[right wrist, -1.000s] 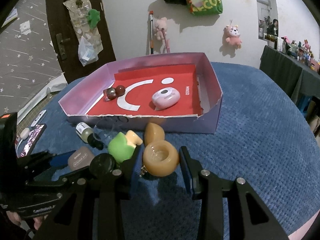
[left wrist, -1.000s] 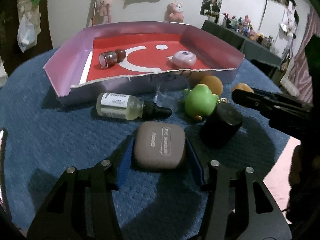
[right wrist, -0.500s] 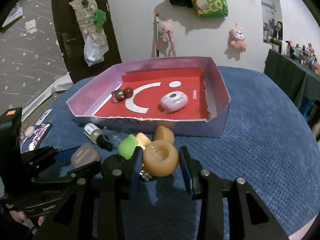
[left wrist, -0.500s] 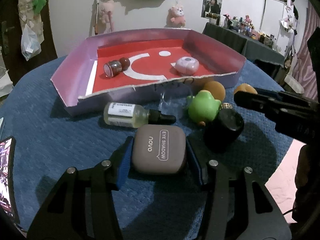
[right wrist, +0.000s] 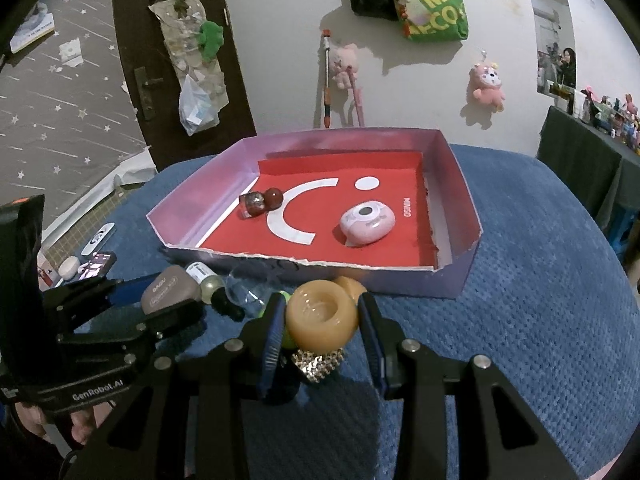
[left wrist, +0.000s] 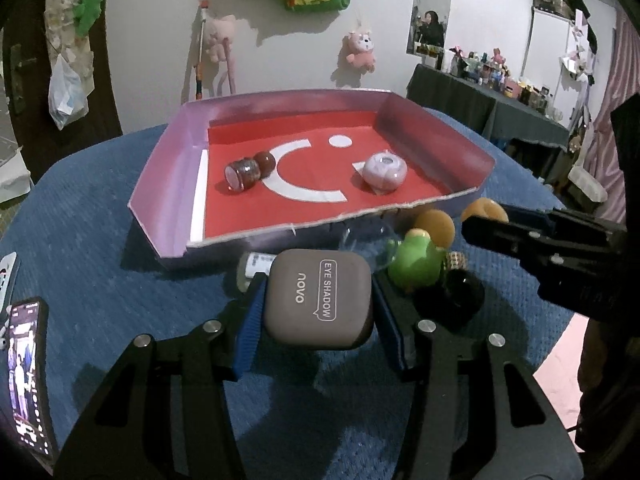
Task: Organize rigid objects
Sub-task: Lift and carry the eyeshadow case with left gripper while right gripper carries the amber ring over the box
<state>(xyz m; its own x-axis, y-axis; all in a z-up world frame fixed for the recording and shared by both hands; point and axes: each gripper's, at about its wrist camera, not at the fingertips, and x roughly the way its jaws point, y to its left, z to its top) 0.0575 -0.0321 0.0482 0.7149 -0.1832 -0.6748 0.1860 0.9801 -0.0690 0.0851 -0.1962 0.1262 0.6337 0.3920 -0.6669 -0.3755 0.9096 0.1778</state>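
My left gripper [left wrist: 318, 312] is shut on a grey-brown eye shadow case [left wrist: 316, 280] and holds it just above the blue cloth, in front of the purple tray [left wrist: 160, 184] with its red floor. In the right wrist view my right gripper [right wrist: 321, 320] is shut on a tan ring-shaped piece [right wrist: 322, 314]. A glittery bit [right wrist: 318, 362] shows below the ring. In the tray lie a dark red jar [left wrist: 248, 170] and a pink round case [left wrist: 384, 168]. The right gripper [left wrist: 486, 216] reaches in from the right in the left wrist view.
On the cloth before the tray sit a green toy [left wrist: 416, 264], a black-capped jar [left wrist: 460, 292], a tan ball [left wrist: 436, 222], a clear glass [left wrist: 360, 240] and a half-hidden dropper bottle [left wrist: 252, 268]. A lit phone [left wrist: 28, 372] lies at the left edge.
The left jaws closed onto the eye shadow case and lifted it off the cloth; it now covers most of the dropper bottle. The right gripper kept its hold on the ring.
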